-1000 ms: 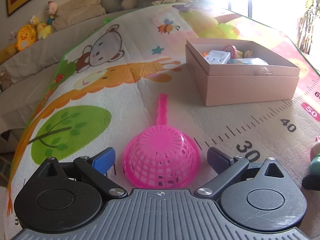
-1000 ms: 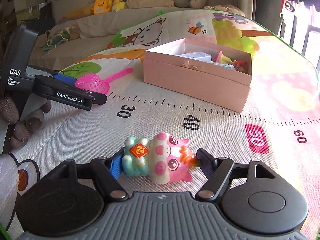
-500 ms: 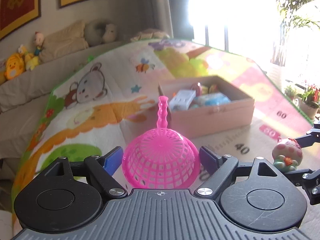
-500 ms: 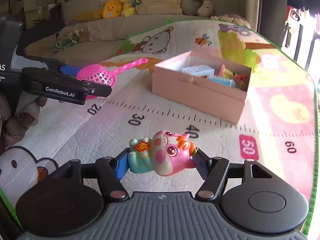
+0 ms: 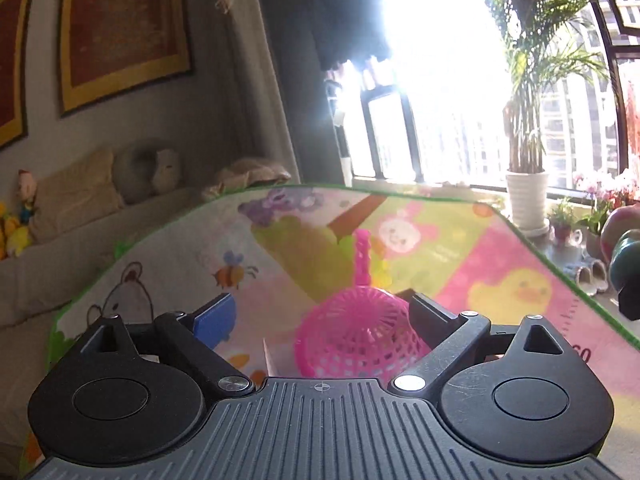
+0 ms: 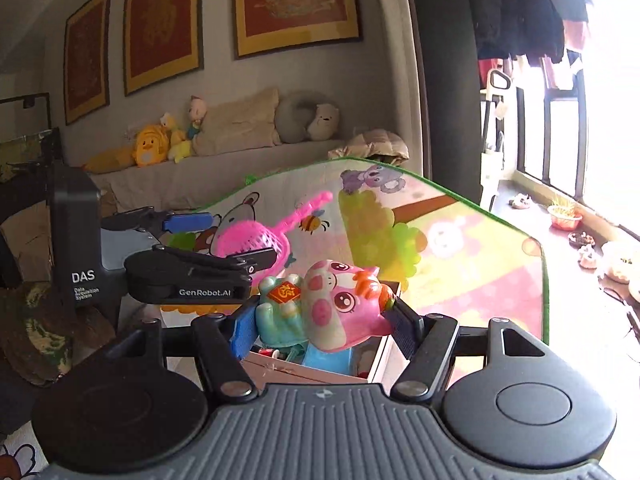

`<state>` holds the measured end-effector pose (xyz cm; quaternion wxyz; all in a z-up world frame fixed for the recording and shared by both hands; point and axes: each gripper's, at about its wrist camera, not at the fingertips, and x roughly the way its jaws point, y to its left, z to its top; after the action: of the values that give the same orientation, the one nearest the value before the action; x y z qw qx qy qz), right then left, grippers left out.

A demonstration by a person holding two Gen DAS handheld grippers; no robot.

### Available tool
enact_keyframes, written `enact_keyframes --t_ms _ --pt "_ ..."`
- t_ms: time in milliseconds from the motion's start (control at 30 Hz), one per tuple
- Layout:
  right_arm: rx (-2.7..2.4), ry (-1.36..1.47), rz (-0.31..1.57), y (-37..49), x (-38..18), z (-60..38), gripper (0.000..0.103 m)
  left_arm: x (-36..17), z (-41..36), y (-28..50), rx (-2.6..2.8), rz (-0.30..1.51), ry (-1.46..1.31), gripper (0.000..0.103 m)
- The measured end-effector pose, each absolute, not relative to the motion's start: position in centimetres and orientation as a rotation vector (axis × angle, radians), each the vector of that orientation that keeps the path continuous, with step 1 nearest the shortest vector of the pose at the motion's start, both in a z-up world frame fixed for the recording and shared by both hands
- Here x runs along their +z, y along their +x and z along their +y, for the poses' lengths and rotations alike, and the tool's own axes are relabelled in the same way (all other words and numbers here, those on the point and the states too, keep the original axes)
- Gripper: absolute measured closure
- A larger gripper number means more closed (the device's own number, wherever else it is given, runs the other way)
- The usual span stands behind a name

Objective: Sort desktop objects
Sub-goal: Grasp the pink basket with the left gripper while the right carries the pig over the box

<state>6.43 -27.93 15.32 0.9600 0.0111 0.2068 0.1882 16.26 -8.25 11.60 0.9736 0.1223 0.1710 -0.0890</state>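
Note:
My left gripper [image 5: 320, 308] has opened; the pink plastic strainer [image 5: 360, 336] sits off-centre against the right finger, away from the blue left pad [image 5: 212, 316], above the pink box's edge [image 5: 269, 356]. The right wrist view shows the strainer [image 6: 256, 240] between the left gripper's spread fingers [image 6: 224, 240]. My right gripper [image 6: 320, 316] is shut on a pink and teal pig figurine [image 6: 332, 304], held above the pink box [image 6: 380, 360], which holds small toys.
The colourful play mat [image 6: 460, 248] covers the table, its green edge close ahead. A sofa with plush toys [image 6: 152, 148] stands behind. A window sill with potted plants [image 5: 524, 196] lies to the right.
Both grippers rose and moved forward over the pink box. The left jaws widened and the strainer now lies toward the right finger. The right gripper kept the pig.

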Motion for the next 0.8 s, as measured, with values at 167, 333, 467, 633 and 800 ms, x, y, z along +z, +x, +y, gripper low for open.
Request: enact_keyframes --t_ms 167,333,467,633,800 --pt "0.342 0.008 0.504 9.0 13.0 -28.2 0.036 7.0 -3.8 15.0 -0.135 0.472 0.183 0.003" --pt "0.37 0.026 0.593 13.3 12.0 -25.7 0.036 4.8 0.0 12.6 -0.065 0.554 0.117 0.003" --pt "0.413 0.02 0.656 17.5 12.0 -22.0 0.036 4.2 0.9 9.4 -0.074 0.57 0.053 0.002" --pt "0.441 0.094 0.768 22.1 10.0 -18.2 0.028 3.8 0.7 7.0 -0.117 0.57 0.049 0.001" --pt "0.473 0.204 0.796 21.3 8.2 -17.9 0.019 3.4 1.3 5.6 -0.109 0.592 0.042 0.0"
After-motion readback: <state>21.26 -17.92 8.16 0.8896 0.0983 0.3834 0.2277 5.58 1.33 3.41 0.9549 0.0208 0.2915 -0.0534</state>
